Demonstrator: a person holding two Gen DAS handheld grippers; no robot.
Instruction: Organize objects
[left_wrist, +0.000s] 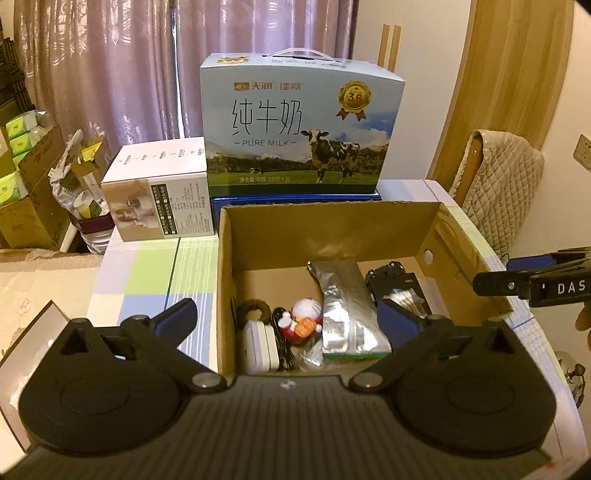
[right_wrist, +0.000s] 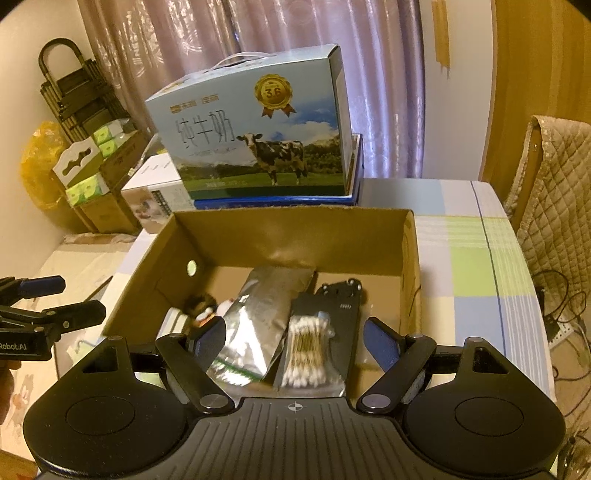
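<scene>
An open cardboard box (left_wrist: 332, 229) (right_wrist: 295, 236) stands on the checked tablecloth. Inside lie a silver foil pouch (left_wrist: 347, 310) (right_wrist: 258, 321), a pack of cotton swabs (right_wrist: 306, 350), a black device (left_wrist: 391, 280) (right_wrist: 343, 299), a small red-and-white plush toy (left_wrist: 301, 319), a white charger (left_wrist: 258, 347) with a black cable, and a brown ring (left_wrist: 255, 310). My left gripper (left_wrist: 291, 317) hovers open over the box's near edge, nothing between its fingers. My right gripper (right_wrist: 295, 339) hovers open above the swabs and pouch, holding nothing. Each gripper shows at the other view's edge.
A blue milk carton (left_wrist: 303, 125) (right_wrist: 258, 129) sits on a flat blue box behind the cardboard box. A white product box (left_wrist: 159, 192) stands to its left. A quilted chair back (left_wrist: 502, 184) (right_wrist: 554, 206) is at the right; stacked cartons at the left.
</scene>
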